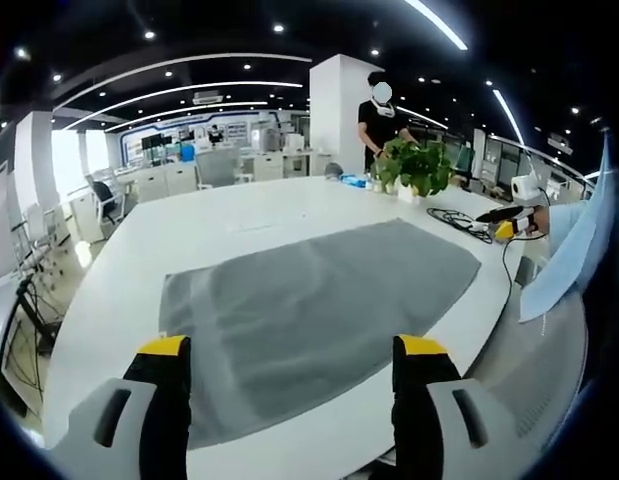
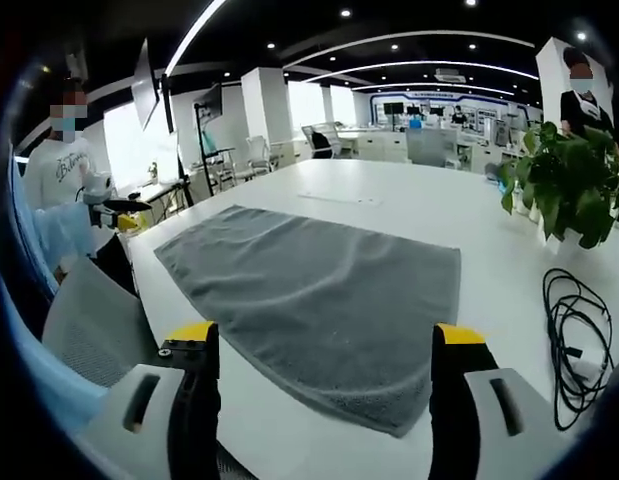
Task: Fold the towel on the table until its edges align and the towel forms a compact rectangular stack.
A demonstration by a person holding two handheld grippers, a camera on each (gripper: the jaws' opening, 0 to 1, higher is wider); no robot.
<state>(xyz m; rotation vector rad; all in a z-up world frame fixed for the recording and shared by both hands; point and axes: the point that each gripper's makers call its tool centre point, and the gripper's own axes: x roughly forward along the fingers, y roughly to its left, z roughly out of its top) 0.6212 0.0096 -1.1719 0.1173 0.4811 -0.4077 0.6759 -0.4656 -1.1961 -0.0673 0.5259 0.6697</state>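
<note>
Open-plan office all round, with ceiling light strips, desks and chairs far off. White table (image 1: pixel 239 215) in the middle, carrying a grey towel (image 1: pixel 309 310) spread flat in a single layer, unfolded, with a few low wrinkles.

Left gripper view: left gripper (image 1: pixel 294 345) held at the near table edge, jaws spread wide with yellow tips, nothing between them, poised over the near edge of the towel; cannot tell whether touching. Potted plant (image 1: pixel 419 165) at the far right of the table, a coiled black cable (image 1: pixel 459 220) just beside it. Person in black (image 1: pixel 379 120) standing behind the plant. Right gripper (image 1: pixel 509 222) visible at the right edge of the table, beside a light blue sleeve (image 1: pixel 569 260).

Right gripper view: right gripper (image 2: pixel 324 335) also spread wide, empty, over the near edge of the towel (image 2: pixel 319 300). Potted plant (image 2: pixel 574 185) on the right, black cable (image 2: pixel 574 330) nearer on the right of the table (image 2: pixel 389 195). Left gripper (image 2: pixel 119 212) at the far left table edge, held by a person in white (image 2: pixel 59 170). Grey mesh chair back (image 2: pixel 99 320) near left.
</note>
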